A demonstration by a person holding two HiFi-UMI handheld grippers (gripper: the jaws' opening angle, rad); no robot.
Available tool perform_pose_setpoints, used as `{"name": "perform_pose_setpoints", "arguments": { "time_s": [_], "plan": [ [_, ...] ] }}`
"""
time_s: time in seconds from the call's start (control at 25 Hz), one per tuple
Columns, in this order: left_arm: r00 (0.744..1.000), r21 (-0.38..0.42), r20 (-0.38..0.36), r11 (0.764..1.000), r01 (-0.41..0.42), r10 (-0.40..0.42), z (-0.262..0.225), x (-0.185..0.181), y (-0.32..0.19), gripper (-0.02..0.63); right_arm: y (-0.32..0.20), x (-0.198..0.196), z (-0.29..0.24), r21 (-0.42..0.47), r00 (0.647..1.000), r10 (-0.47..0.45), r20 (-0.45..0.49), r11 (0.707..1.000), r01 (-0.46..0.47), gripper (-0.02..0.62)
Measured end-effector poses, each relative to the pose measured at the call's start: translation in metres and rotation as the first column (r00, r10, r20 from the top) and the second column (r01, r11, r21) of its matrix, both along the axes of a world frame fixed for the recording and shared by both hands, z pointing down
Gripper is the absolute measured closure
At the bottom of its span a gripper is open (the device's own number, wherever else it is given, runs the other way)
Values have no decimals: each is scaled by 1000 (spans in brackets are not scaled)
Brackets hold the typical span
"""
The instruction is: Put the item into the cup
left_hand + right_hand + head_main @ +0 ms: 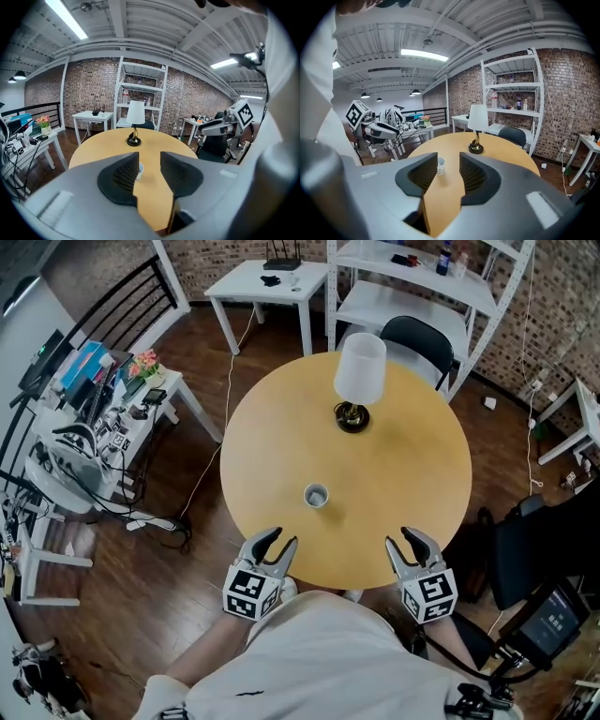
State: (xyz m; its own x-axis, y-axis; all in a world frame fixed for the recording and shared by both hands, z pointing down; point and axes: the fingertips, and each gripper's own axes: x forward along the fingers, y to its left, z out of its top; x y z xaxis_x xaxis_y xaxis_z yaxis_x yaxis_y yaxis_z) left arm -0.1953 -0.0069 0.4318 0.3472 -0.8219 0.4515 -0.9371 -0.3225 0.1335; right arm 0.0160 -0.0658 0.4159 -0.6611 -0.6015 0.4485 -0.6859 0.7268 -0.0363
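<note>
Small white cup point(316, 495), upright near the middle of the round wooden table point(412, 460), its print and contents too small to make out, half hidden behind one jaw in the left gripper view; left gripper point(280, 542) and right gripper point(402, 542) side by side at the near edge, jaws apart and empty.

No text is legible anywhere (the marker cubes point(251, 593) show only square patterns).
</note>
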Motion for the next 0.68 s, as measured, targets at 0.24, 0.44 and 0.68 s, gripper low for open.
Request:
{"name": "perform_pose_setpoints", "arguments": {
  "time_s": [0.24,0.44,0.68],
  "plan": [
    [1000,-7,8,1000,-18,18,2,0,-2,482,-2,-3,1,2,1000,5,-8,1000,-5,446],
    [1000,-7,11,1000,-23,23,5,3,-2,483,-2,1,2,4,1000,16,-9,1000,-15,454],
    [999,-1,22,1000,-29,29,2,-1,-12,482,-10,-3,0,6,1000,17,-13,1000,-17,454]
  ]
}}
